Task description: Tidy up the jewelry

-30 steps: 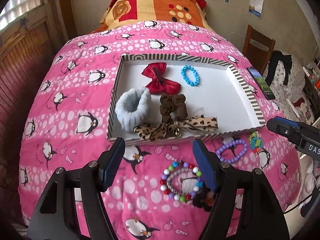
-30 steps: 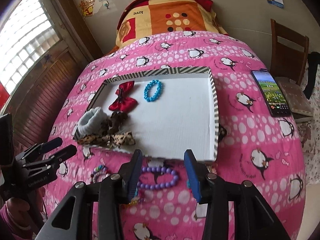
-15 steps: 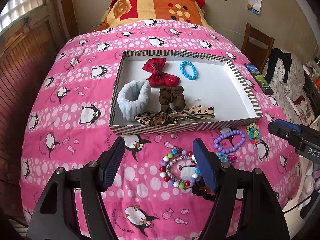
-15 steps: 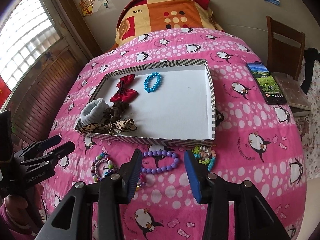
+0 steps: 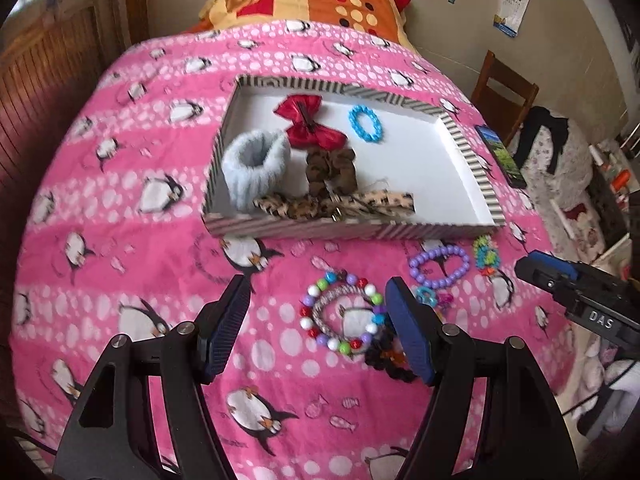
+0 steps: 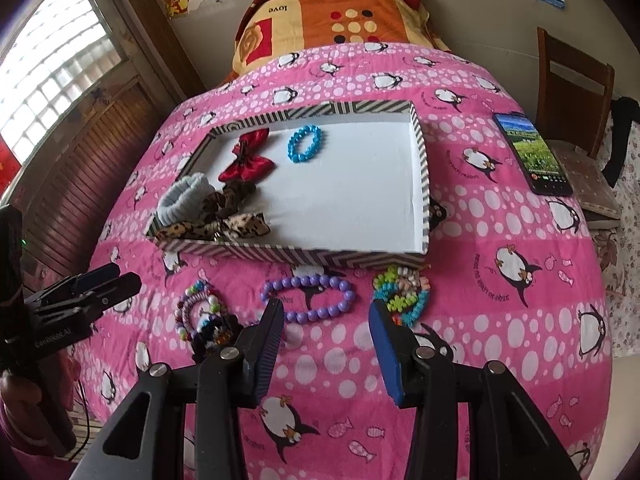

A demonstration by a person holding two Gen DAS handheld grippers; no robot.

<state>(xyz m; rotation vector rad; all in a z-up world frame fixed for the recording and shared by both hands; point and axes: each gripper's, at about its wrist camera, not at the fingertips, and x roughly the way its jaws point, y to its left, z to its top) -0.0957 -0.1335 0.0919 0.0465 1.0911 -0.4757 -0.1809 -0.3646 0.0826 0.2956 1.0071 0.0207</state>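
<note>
A striped tray (image 5: 352, 232) (image 6: 424, 184) on the pink bed holds a red bow (image 5: 308, 124), a blue bead bracelet (image 5: 365, 123), a pale fluffy band (image 5: 256, 164), a brown scrunchie (image 5: 332, 168) and a leopard bow (image 5: 336, 205). In front of it lie a multicolour bead bracelet (image 5: 342, 320) (image 6: 198, 308), a purple bead bracelet (image 5: 439, 266) (image 6: 308, 298), a green-blue bracelet (image 5: 486, 250) (image 6: 402, 292) and a dark hair tie (image 5: 386, 358). My left gripper (image 5: 316, 312) is open above the multicolour bracelet. My right gripper (image 6: 326, 322) is open, just short of the purple bracelet.
A phone (image 6: 532, 152) lies at the bed's right edge, beside a wooden chair (image 6: 576, 68). An orange patterned pillow (image 6: 332, 12) sits at the bed's head. A wooden wall panel (image 6: 80, 184) runs along the left. A small dark item (image 6: 438, 212) lies against the tray's right wall.
Both grippers have pulled back toward the near edge of the bed, bringing the loose bracelets into fuller view. Both stay open and empty.
</note>
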